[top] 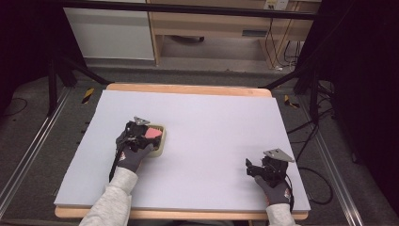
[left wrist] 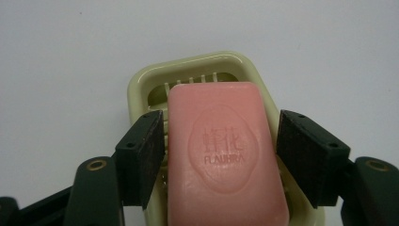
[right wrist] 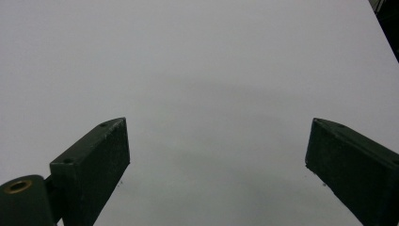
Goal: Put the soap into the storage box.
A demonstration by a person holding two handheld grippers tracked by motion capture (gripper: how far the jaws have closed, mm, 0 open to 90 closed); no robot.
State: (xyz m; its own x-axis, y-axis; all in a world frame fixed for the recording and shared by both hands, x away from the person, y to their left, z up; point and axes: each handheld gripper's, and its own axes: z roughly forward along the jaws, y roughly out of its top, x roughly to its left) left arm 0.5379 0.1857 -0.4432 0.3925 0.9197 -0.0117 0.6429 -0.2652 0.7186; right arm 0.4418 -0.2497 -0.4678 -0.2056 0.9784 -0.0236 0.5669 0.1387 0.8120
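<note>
A pink bar of soap (left wrist: 221, 155) with a stamped oval logo lies in a pale yellow soap dish (left wrist: 197, 66) on the white table top. My left gripper (left wrist: 220, 120) straddles the bar, one black pad (left wrist: 148, 155) on each side, and a thin gap shows between each pad and the soap, so it is open. In the high view the soap (top: 152, 133) and dish (top: 159, 147) sit left of centre, under the left gripper (top: 141, 134). Near the front right corner, my right gripper (top: 251, 168) stands open; its jaws (right wrist: 216, 141) hold nothing over bare board.
The white board (top: 211, 127) covers a wooden table whose edge shows at the back (top: 188, 88). Black stand legs and cables lie on the floor to either side. A wooden cabinet (top: 221, 23) stands beyond the table.
</note>
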